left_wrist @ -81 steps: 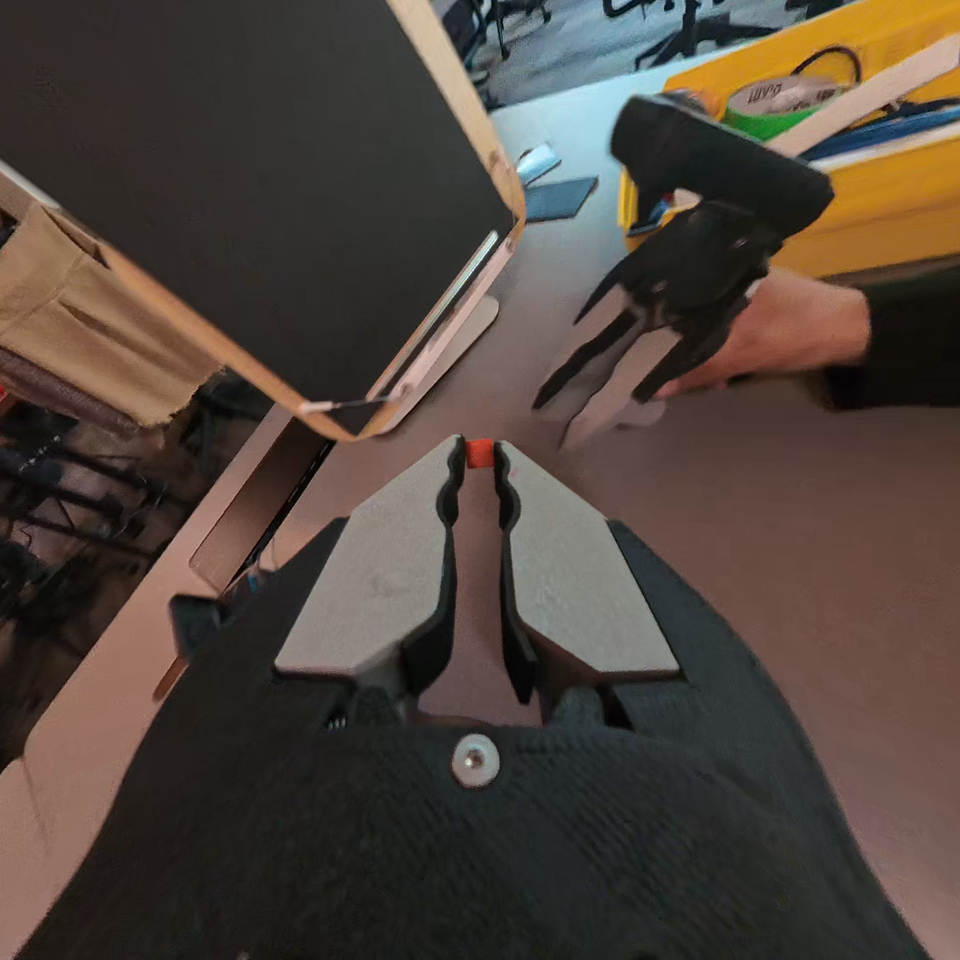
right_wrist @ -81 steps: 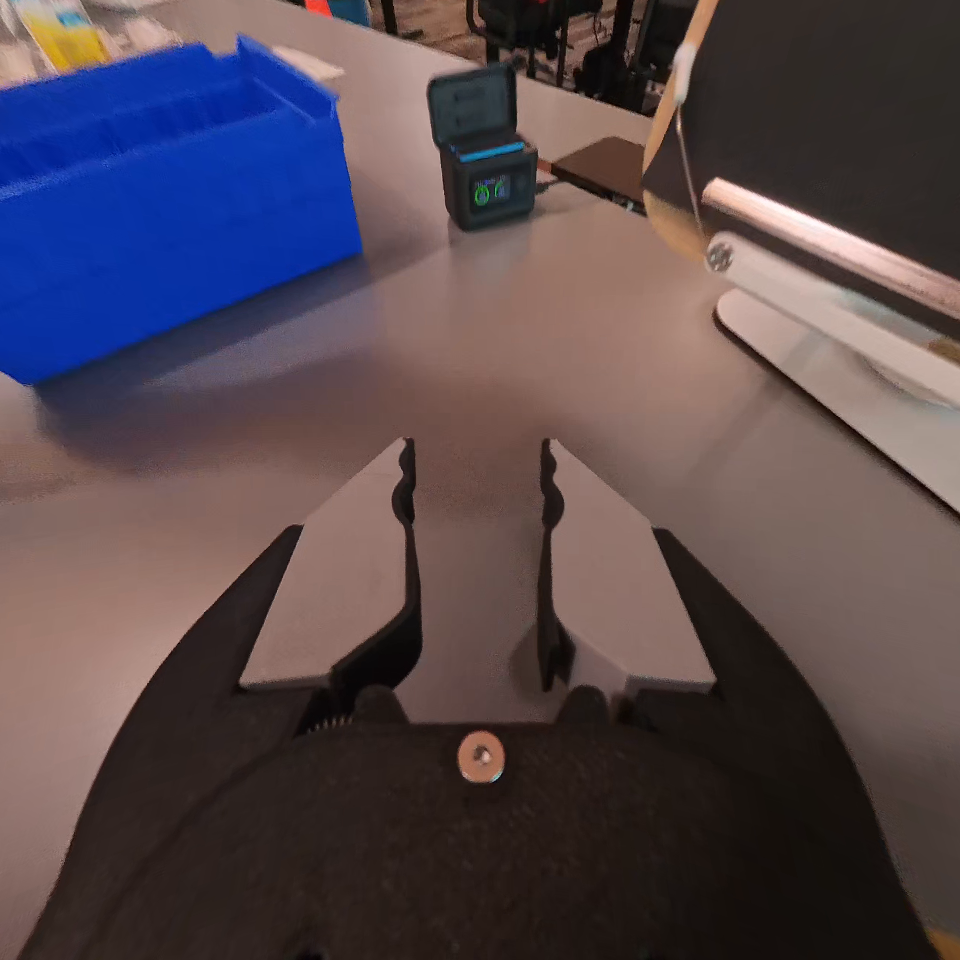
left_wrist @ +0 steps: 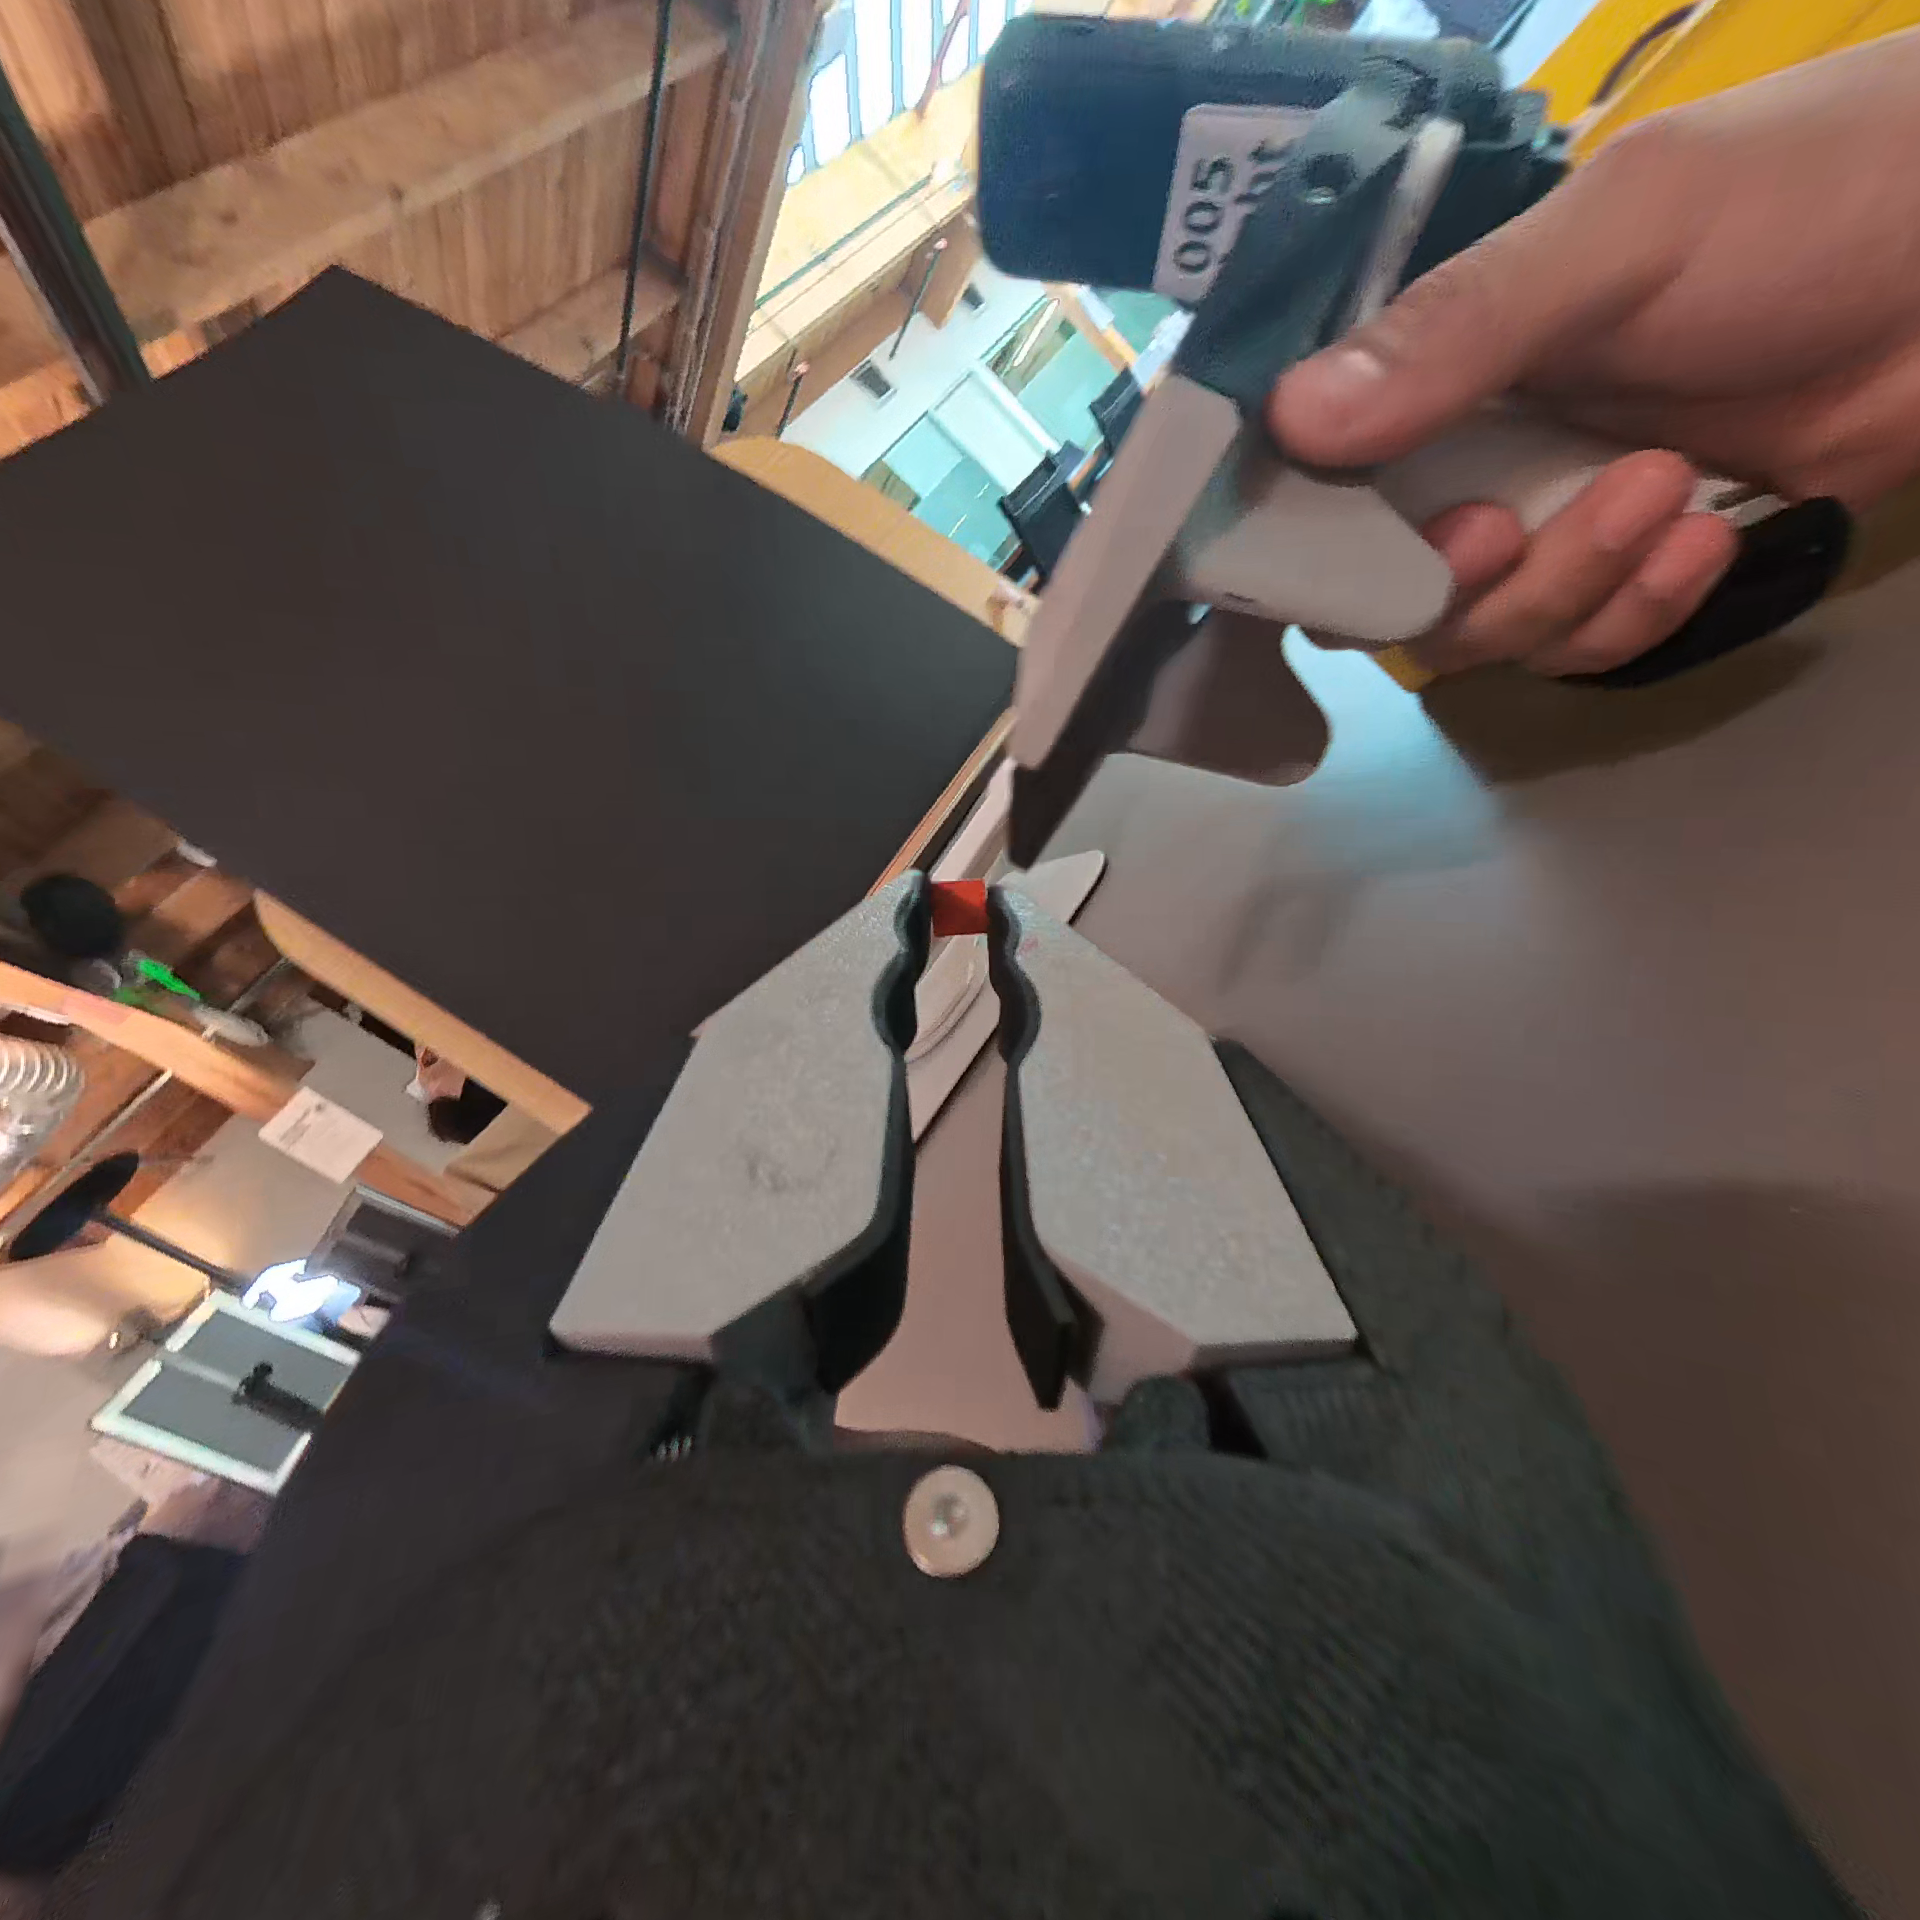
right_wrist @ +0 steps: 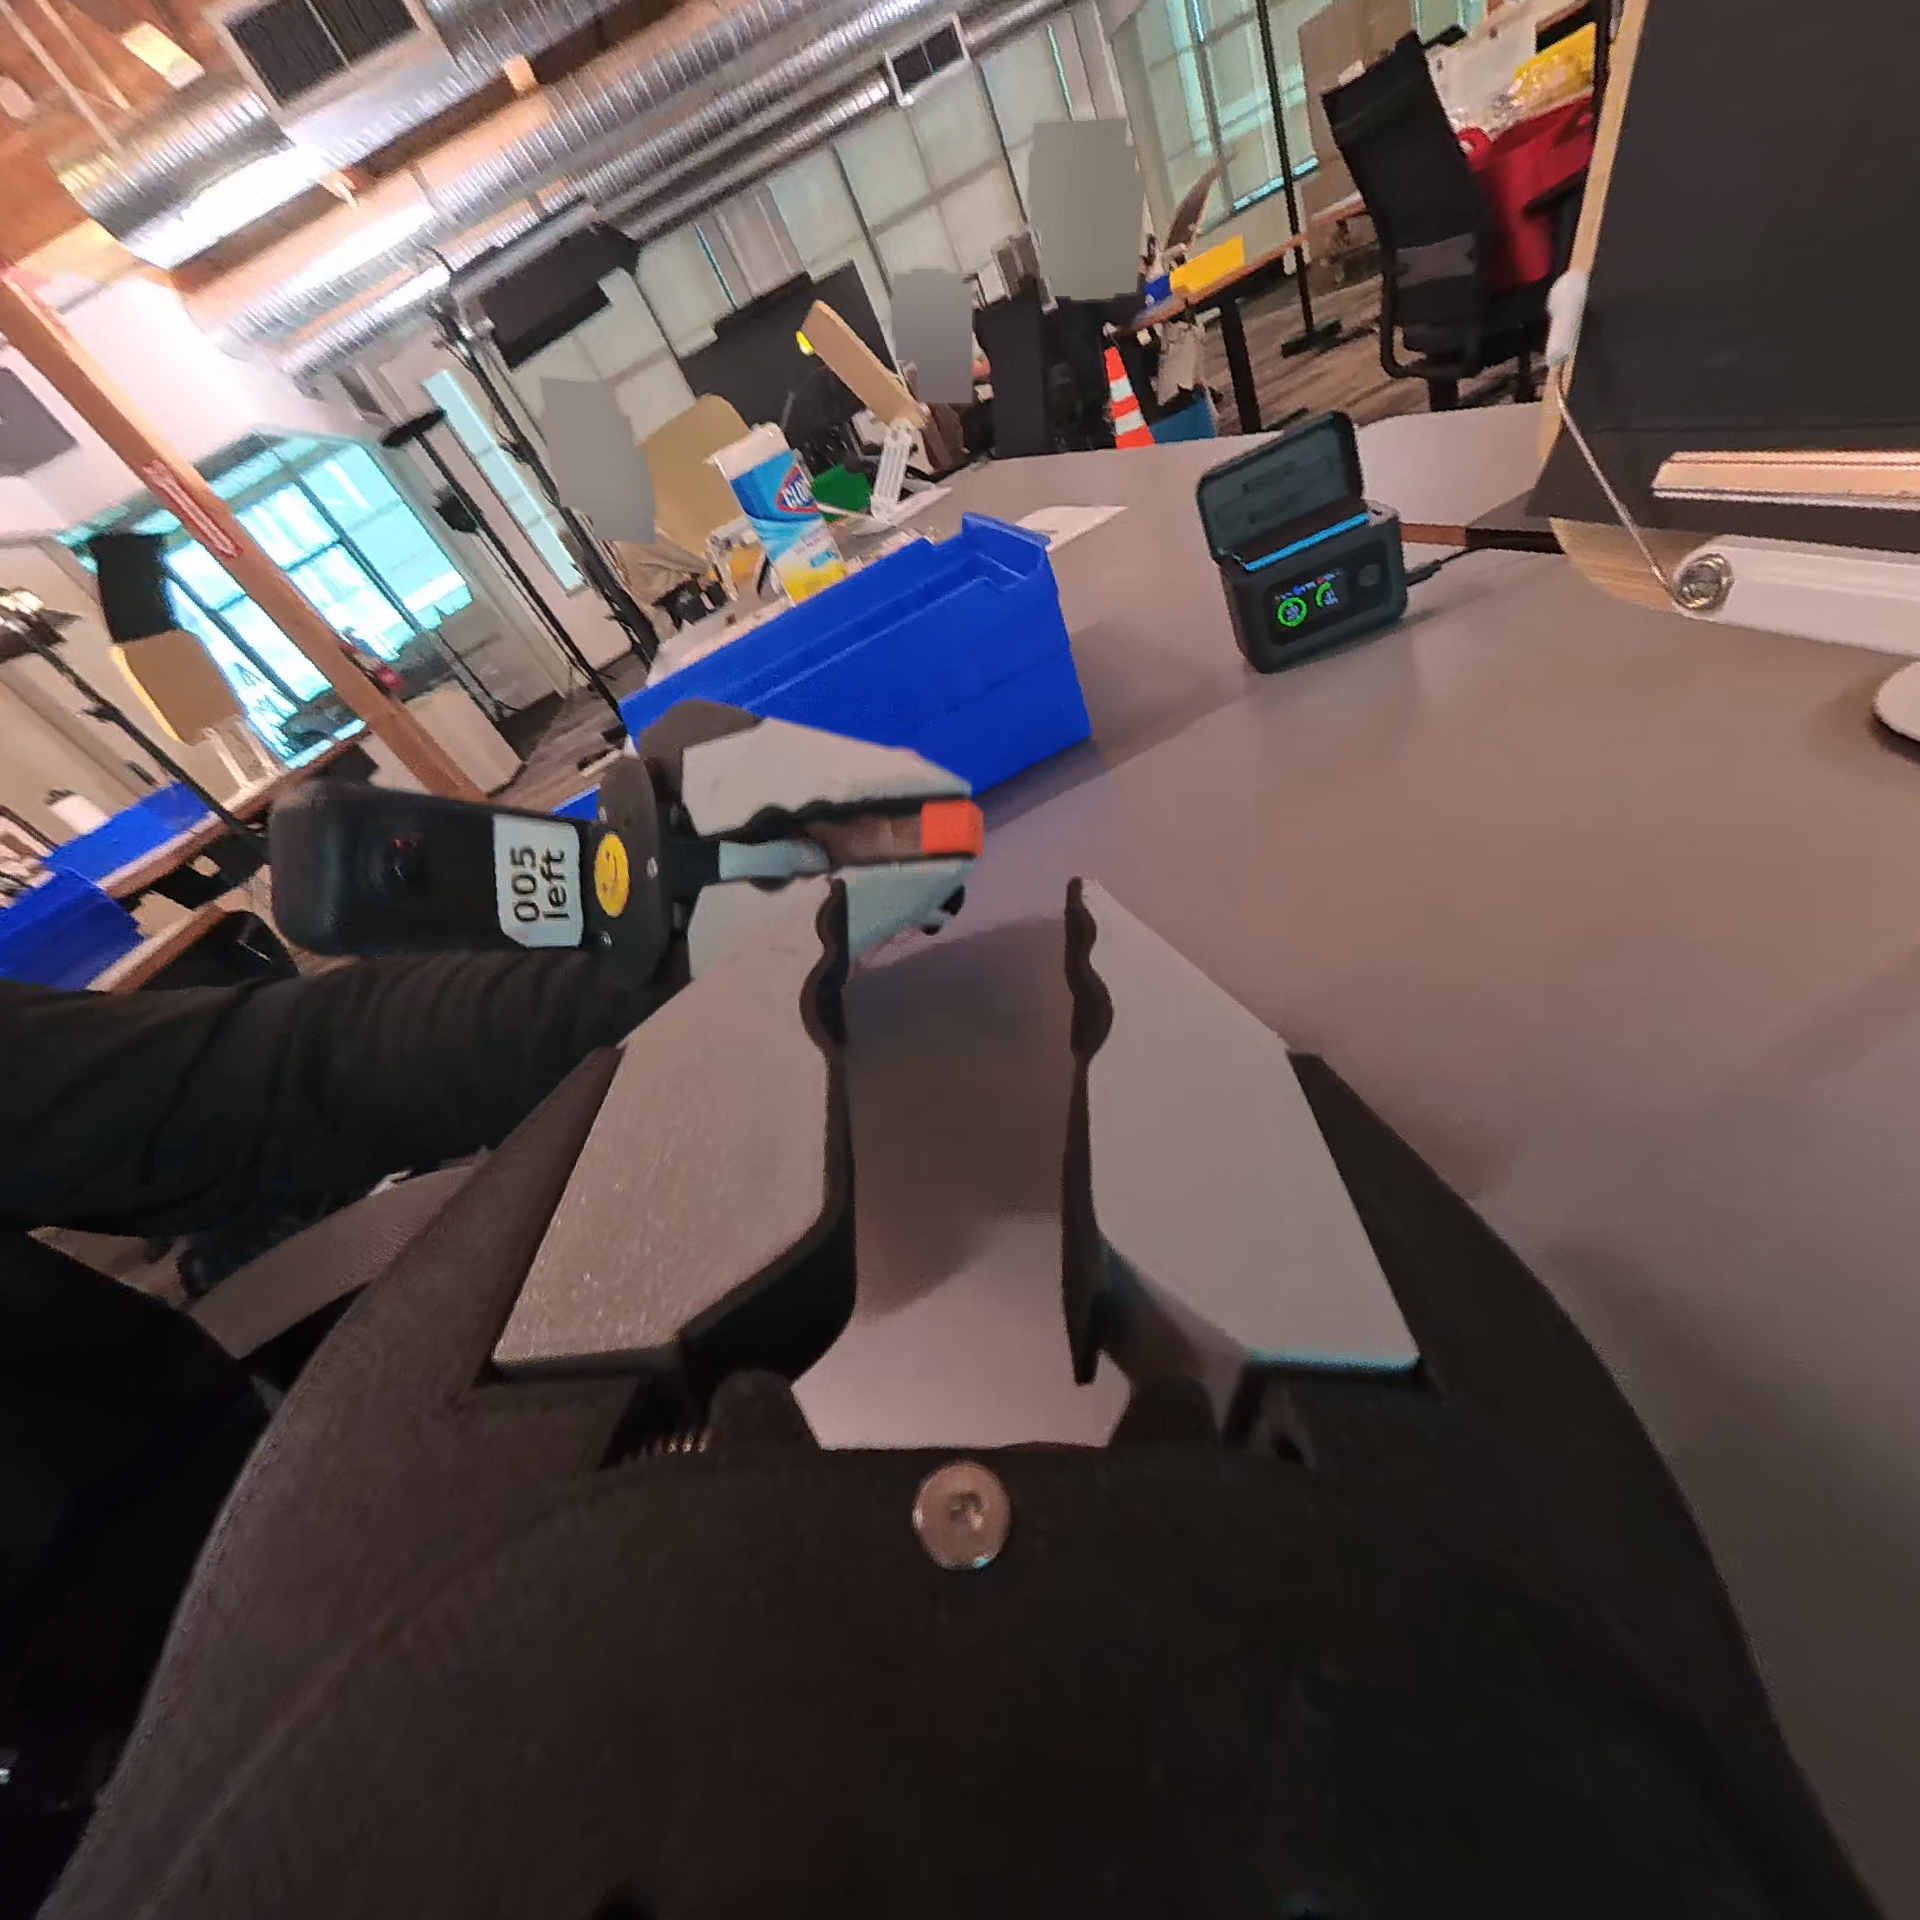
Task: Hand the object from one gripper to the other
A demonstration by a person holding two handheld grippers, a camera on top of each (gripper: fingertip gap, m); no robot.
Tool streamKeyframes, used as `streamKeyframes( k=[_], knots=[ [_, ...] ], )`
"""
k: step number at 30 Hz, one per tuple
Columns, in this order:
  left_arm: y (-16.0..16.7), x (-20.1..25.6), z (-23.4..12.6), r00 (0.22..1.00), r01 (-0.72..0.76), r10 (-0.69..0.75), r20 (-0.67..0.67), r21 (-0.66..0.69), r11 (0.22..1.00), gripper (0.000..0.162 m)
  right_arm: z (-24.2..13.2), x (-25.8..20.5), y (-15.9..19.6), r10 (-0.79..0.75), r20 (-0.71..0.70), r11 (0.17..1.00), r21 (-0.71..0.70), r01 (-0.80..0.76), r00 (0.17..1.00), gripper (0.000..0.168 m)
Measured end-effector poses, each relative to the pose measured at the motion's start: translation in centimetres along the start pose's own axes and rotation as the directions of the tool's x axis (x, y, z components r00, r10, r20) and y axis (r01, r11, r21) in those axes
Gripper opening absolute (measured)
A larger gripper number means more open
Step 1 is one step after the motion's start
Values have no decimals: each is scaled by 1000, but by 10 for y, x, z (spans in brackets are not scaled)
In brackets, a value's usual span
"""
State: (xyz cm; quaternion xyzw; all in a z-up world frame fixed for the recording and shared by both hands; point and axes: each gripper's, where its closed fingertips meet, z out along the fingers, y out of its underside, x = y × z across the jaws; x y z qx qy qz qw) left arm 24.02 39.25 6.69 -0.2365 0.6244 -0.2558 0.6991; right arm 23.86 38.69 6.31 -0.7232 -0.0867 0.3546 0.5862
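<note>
A small red-orange cube (left_wrist: 956,907) is pinched between the tips of my left gripper (left_wrist: 957,902), held in the air above the grey table (left_wrist: 1558,987). In the right wrist view the same cube (right_wrist: 951,828) shows at the tip of the left gripper (right_wrist: 945,842), just beyond and left of my own fingertips. My right gripper (right_wrist: 954,902) is open and empty, its tips a little below and beside the cube. In the left wrist view the right gripper (left_wrist: 1029,831) comes down from the upper right, held by a hand (left_wrist: 1621,343), its tip just above the cube.
A blue bin (right_wrist: 883,665) stands on the table behind the left gripper. A dark charging case (right_wrist: 1309,561) with its lid open is farther right. A black monitor on a stand (left_wrist: 447,665) is close by; it also shows in the right wrist view (right_wrist: 1766,260). Both grippers' tips are close together, under 4 cm apart.
Both grippers have risen off the table and tilted. The right gripper has come in close over the cube. The left stays shut on the cube; the right stays open.
</note>
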Motion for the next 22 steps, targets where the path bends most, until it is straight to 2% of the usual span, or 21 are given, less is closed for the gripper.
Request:
streamKeyframes(
  k=[4,9,11,16,17,19,20,22],
  knots=[
    [-7,14,2,997,-65,66,-38,10,998,8,0,-7,-2,21,45,1000,12,-22,999,36],
    [-11,21,5,995,-88,89,-49,14,996,8,6,-12,12,38,84,997,-63,-33,996,32],
    [-10,22,8,994,-101,101,-51,7,995,8,9,-12,18,16,72,995,-95,-10,997,20],
    [-14,24,9,996,-78,77,-40,-14,997,8,8,-8,16,-101,-16,990,-103,99,995,9],
    [-12,25,6,997,-49,48,-53,-26,998,8,6,-5,15,-144,-53,985,-107,138,988,9],
    [-7,35,1,976,122,-130,-172,-57,991,17,1,8,12,-294,-184,952,-146,269,938,9],
    [-4,40,-2,942,223,-240,-234,-96,970,18,-3,14,10,-401,-254,913,-193,360,880,9],
    [6,38,-4,871,381,-416,-260,-175,908,26,-7,19,10,-599,-329,799,-308,517,730,8]
  ],
)
